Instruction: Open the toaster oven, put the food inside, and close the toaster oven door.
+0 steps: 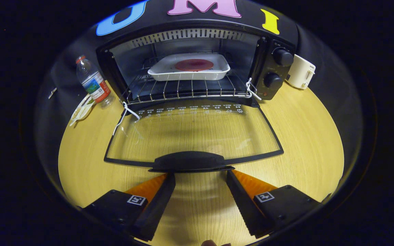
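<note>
A black toaster oven (272, 73) stands at the back of the wooden table with its glass door (193, 135) folded down flat toward me. On the wire rack (183, 89) inside sits a white tray (164, 72) holding a round reddish piece of food (194, 65). The door's black handle (190, 161) lies just ahead of my fingertips. My gripper (200, 175) is open, its two fingers spread about as wide as the handle and just below it, with nothing between them.
A plastic water bottle (92, 82) and a small wrapped packet (81, 110) lie left of the oven. A white appliance (301, 71) stands to its right. Two knobs (282, 57) sit on the oven's right panel. Bare wooden tabletop (306, 136) flanks the door.
</note>
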Demonstrator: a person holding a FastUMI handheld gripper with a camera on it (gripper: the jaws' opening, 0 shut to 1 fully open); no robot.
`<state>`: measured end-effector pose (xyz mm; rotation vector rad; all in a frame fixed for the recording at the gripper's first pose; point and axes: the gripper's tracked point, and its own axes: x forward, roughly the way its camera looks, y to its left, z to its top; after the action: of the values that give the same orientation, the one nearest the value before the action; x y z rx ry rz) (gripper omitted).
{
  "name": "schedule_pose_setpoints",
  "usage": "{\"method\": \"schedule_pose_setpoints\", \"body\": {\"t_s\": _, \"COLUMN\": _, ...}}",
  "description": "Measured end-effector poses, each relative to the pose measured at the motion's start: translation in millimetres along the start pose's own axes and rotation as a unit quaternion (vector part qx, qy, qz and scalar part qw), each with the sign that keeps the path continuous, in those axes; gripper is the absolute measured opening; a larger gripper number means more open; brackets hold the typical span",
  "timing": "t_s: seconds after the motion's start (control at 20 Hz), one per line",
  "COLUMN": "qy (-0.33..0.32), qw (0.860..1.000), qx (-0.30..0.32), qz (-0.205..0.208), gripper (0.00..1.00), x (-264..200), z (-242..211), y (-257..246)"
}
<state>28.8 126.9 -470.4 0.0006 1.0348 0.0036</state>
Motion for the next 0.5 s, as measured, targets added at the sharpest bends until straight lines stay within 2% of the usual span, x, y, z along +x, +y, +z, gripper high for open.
{"method": "schedule_pose_setpoints", "body": {"t_s": 0.3, "qy": -0.027, "qw": 1.0, "qx": -0.003, "qz": -0.003, "gripper": 0.99, "x": -17.9, "z": 6.9, "y": -0.5}}
{"method": "schedule_pose_setpoints", "body": {"t_s": 0.5, "qy": -0.073, "qw": 0.997, "qx": -0.013, "qz": 0.011, "gripper": 1.0, "x": -45.3, "z": 24.6, "y": -0.8}}
